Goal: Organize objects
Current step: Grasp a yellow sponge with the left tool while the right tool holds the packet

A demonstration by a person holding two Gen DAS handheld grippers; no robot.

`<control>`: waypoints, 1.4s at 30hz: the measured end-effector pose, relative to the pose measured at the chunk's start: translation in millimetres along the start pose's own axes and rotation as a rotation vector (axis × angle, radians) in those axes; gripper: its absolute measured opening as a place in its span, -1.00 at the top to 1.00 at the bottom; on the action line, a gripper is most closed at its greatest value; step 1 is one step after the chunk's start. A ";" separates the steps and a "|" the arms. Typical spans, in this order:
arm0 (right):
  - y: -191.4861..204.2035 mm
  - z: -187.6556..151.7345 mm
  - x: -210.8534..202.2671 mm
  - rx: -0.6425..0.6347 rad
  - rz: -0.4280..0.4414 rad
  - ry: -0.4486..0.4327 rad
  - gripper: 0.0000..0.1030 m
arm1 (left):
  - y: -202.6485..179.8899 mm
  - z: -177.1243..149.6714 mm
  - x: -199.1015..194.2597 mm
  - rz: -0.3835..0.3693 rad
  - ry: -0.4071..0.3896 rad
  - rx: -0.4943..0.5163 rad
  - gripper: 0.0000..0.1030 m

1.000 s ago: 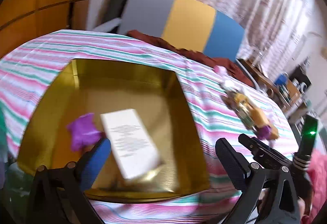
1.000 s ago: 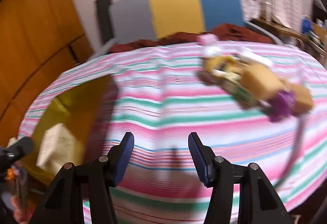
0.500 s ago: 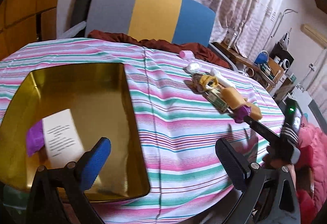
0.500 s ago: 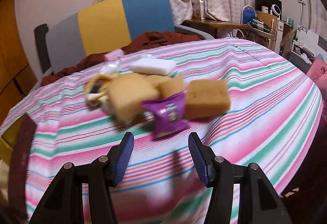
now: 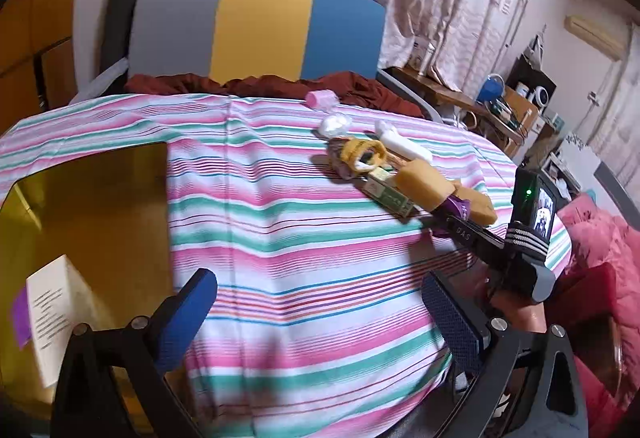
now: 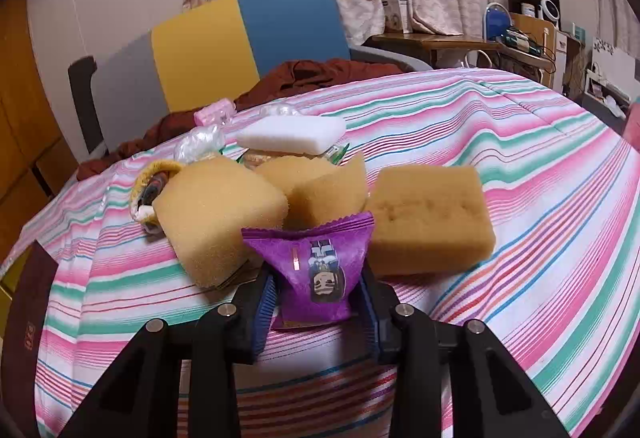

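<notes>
Purple snack packet [image 6: 320, 274] between the narrowed blue pads [image 6: 265, 312] of the right gripper [image 6: 318, 312], apparently pinched; left gripper [image 5: 320, 318] wide, empty.

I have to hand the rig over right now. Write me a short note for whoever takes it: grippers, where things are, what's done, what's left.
Right gripper: shut on the purple snack packet, at the near edge of the pile on the striped tablecloth.
Left gripper: open, empty, over the cloth beside the gold box.
Done: a white carton and a purple item lie in the box.
Left: move the packet to the box, then the tan sponges, white sponge, pink packet and the rest of the pile.
</notes>
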State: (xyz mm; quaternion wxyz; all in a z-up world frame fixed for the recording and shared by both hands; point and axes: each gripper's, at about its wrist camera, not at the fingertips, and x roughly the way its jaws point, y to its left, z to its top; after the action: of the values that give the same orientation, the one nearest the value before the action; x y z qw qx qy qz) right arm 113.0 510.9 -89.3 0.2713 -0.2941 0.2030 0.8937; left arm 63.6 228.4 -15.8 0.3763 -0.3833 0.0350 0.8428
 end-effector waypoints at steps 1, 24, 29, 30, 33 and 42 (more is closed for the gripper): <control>-1.0 -0.9 -1.5 0.006 0.007 -0.010 0.30 | -4.4 1.9 4.0 -0.003 0.004 0.008 -1.00; -23.6 -31.9 -27.9 0.091 0.002 -0.143 0.31 | -122.4 80.0 161.6 -0.026 0.121 0.449 -1.00; -26.0 -32.5 -27.7 0.101 0.014 -0.147 0.31 | -133.8 77.9 175.4 -0.070 0.137 0.507 -1.00; -26.0 -32.6 -27.8 0.101 0.013 -0.147 0.31 | -135.3 76.9 179.2 -0.064 0.145 0.513 -1.00; -25.8 -32.8 -27.5 0.103 0.015 -0.147 0.31 | -133.0 74.2 189.2 -0.076 0.165 0.490 -0.96; -25.3 -33.2 -27.5 0.102 0.012 -0.147 0.31 | -105.7 62.8 179.8 -0.104 0.129 0.388 -0.05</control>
State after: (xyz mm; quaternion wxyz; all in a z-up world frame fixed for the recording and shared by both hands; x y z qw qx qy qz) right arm 160.8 503.0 -101.7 0.2948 -0.2121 0.2294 0.9031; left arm 18.5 434.9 -68.2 0.4831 -0.3582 0.2006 0.7734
